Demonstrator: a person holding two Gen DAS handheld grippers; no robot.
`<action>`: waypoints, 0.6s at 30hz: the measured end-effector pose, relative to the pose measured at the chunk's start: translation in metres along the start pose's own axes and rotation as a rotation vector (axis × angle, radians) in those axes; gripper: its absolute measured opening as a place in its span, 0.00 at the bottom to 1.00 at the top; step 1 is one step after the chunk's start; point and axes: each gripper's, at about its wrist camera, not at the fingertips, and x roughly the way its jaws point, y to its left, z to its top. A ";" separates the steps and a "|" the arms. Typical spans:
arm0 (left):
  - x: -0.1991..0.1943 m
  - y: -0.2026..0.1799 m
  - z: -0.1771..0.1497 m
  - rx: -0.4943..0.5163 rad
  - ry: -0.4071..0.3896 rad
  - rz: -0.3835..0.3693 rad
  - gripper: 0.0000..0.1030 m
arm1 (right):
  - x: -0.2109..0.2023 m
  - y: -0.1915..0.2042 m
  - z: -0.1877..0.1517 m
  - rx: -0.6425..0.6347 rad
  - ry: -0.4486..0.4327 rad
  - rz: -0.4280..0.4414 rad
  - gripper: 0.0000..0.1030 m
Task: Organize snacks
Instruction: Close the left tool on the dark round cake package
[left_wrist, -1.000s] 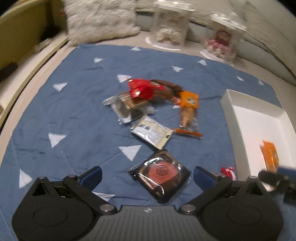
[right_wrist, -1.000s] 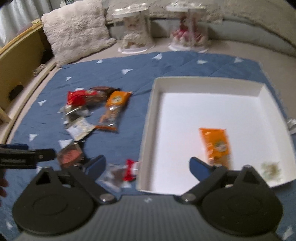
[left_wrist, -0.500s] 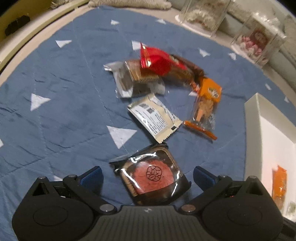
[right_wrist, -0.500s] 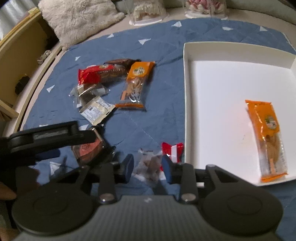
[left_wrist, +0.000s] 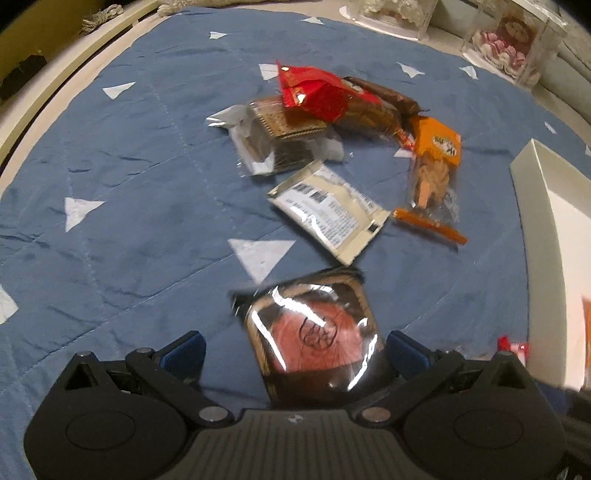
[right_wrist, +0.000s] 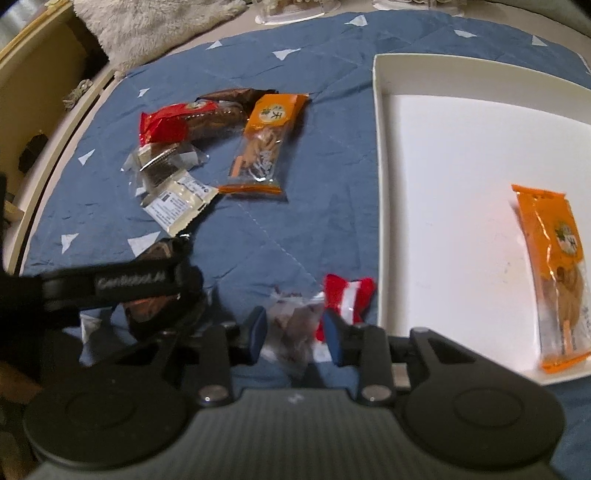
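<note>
The left gripper (left_wrist: 293, 350) sits lower and closer to the blue quilt (left_wrist: 129, 192) than half a second ago. Its fingers are spread wide, one on each side of the round pink cake in a dark clear wrapper (left_wrist: 314, 332). The cake now lies between the blue pads; whether the pads touch it cannot be told. The wrapper appears tilted and blurred compared with the earlier frame.

The right gripper (right_wrist: 295, 332) has its fingers drawn close on the clear packet with the red-and-white end (right_wrist: 295, 325). The gap has been narrow since half a second ago, whereas one second ago the fingers were wide apart. The packet rests on the quilt, just beside the near left corner of the white tray (right_wrist: 380, 184).

In the tray, one orange packet (right_wrist: 554, 266) lies near the right side, unchanged. On the quilt, the remaining snacks keep their places: a second orange packet (right_wrist: 266, 144), a red wrapper (right_wrist: 166, 122), a brown wrapper (right_wrist: 229, 98), a clear pack of wafers (right_wrist: 162, 162) and a white sachet (right_wrist: 177, 201).
</note>
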 end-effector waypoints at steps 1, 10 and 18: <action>-0.001 0.002 -0.001 0.004 0.002 0.005 1.00 | 0.003 0.003 0.000 -0.006 0.003 -0.003 0.39; -0.012 0.022 -0.001 -0.038 -0.013 -0.061 0.90 | 0.017 0.024 -0.004 -0.080 0.007 -0.070 0.35; -0.005 0.015 0.006 -0.089 0.018 -0.126 0.67 | 0.013 0.025 -0.006 -0.123 -0.009 -0.037 0.28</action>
